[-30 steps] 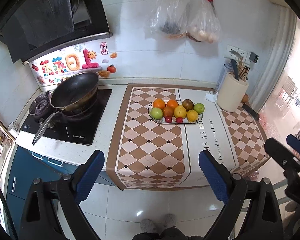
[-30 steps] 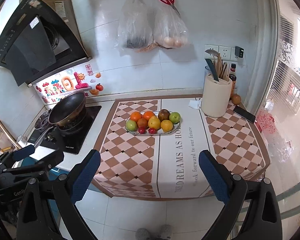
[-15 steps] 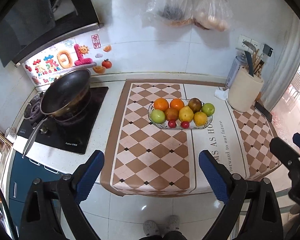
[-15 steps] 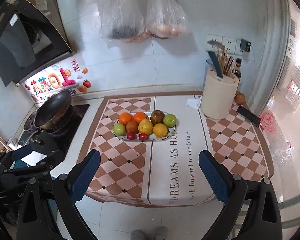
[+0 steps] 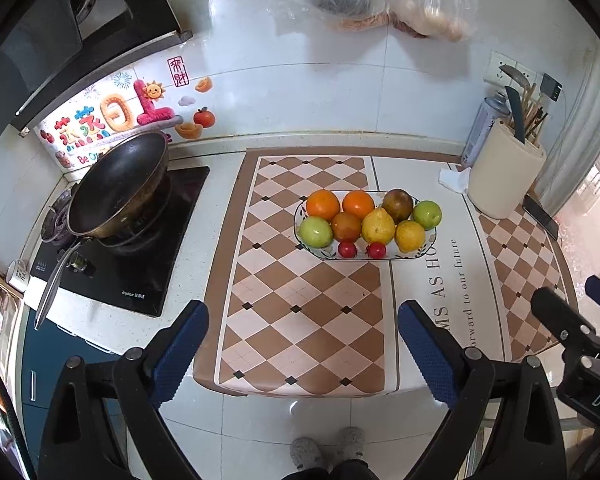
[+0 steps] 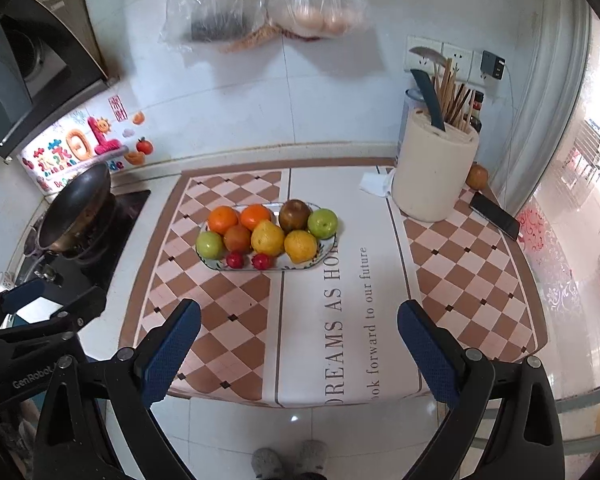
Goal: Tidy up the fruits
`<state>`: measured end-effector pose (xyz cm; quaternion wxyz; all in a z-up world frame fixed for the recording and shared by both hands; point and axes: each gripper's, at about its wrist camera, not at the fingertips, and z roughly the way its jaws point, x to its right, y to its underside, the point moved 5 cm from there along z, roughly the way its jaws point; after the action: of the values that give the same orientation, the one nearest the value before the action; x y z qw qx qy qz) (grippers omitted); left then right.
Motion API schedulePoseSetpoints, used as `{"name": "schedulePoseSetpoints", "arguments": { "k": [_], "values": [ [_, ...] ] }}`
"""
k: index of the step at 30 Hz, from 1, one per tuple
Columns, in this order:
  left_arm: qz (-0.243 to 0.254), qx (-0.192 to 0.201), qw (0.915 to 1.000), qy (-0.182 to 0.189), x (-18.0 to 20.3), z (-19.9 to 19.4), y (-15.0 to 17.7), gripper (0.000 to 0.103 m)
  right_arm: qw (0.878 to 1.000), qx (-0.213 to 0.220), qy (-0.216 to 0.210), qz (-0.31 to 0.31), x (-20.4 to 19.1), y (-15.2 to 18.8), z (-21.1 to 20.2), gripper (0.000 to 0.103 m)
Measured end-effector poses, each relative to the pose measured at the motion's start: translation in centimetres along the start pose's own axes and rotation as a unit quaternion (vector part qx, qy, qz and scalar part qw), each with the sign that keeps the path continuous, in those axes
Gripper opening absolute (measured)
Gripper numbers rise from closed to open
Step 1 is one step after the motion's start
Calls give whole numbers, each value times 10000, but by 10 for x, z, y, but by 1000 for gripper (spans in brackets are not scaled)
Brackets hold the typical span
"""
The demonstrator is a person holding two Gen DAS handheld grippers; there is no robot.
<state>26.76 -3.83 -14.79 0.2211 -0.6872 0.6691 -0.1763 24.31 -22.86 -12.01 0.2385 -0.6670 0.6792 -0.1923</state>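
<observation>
both grippers, left (image 5: 302,350) and right (image 6: 298,348), gape empty short of the counter; fruit plate (image 6: 327,245) mid-mat holds round, firm, roll-prone fruit, so pinch each across its widest part.

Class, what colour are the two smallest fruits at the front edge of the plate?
Red small fruits, clearest in the left wrist view.

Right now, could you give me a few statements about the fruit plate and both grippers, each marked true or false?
1. Both the left gripper and right gripper have open jaws holding nothing. True.
2. The fruit plate sits on the stove. False: it sits on the checkered mat.
3. Two small red fruits lie at the plate's front edge. True.
4. The wok holds an orange. False: it holds no fruit.
</observation>
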Motion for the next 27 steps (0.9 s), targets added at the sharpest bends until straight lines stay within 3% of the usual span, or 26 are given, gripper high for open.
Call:
{"name": "schedulePoseSetpoints", "arguments": {
  "k": [16, 18, 27],
  "values": [
    [-15, -2, 10000, -13, -3, 4, -1, 97, 9999, -125, 28, 50, 4, 1, 10, 101],
    [-22, 12, 10000, 5, -3, 4, -1, 103, 9999, -109, 23, 56, 5, 1, 10, 101],
    [-17, 41, 10000, -5, -3, 3, -1, 103, 9999, -83, 33, 102, 6, 1, 6, 101]
  ]
}}
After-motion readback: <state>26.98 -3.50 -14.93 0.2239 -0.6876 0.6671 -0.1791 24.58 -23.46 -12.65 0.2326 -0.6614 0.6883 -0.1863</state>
